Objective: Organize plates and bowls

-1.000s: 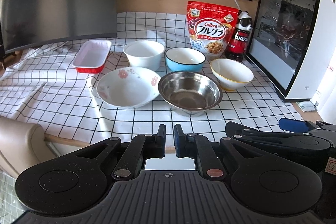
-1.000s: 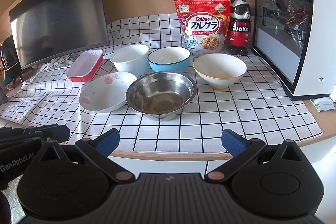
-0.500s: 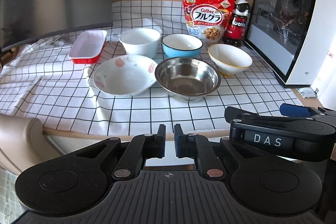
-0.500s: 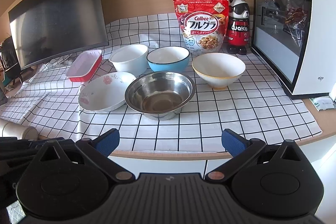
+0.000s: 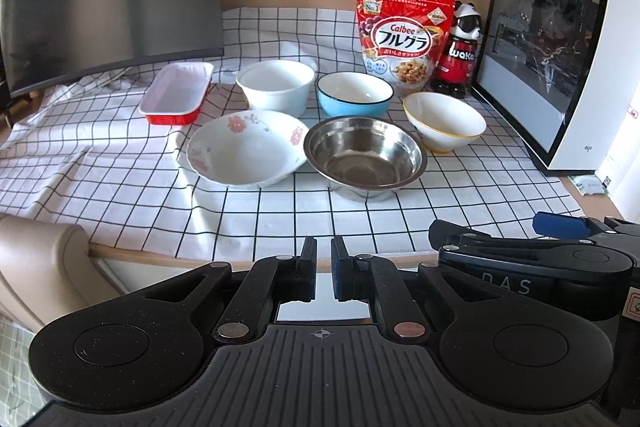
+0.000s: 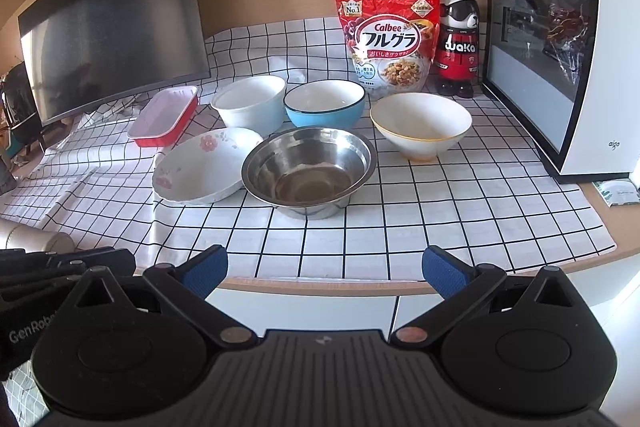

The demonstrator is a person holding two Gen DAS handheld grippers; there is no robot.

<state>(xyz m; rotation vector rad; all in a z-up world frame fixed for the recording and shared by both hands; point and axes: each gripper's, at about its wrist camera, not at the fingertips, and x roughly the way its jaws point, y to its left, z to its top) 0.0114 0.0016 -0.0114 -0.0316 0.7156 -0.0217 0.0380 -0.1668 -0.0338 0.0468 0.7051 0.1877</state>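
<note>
A: Status of my tongs, both sides?

B: Left tongs (image 5: 323, 273): pads drawn together, only a thin slit between them, nothing held. Right tongs (image 6: 324, 273): blue pads wide apart, nothing between them. Both hover off the near edge of the desk (image 6: 500, 211), short of the dishes.

A: Log the dishes for me.

B: All sit on the black-and-white checked cloth (image 5: 120, 179), upright and empty. Back row from my left view: a red rectangular tray (image 5: 176, 94) with a white inside, a plain white bowl (image 5: 275, 87), a light blue bowl (image 5: 354, 94) with a dark rim and white inside. Front row: a shallow white dish with pink flowers (image 5: 244, 147) and a scalloped edge, then a stainless steel bowl (image 5: 364, 155), shiny, just beside it; I cannot tell whether their rims touch. To the right, slightly apart, a cream bowl (image 5: 444, 121) with a yellow line near its rim and a narrow foot.

A: Surroundings?

B: A red cereal bag (image 6: 386, 39) and a panda-shaped bottle (image 6: 458, 43) stand behind the bowls. A dark monitor (image 6: 112, 27) stands at the left, a white glass-fronted case (image 6: 560, 39) at the right.
</note>
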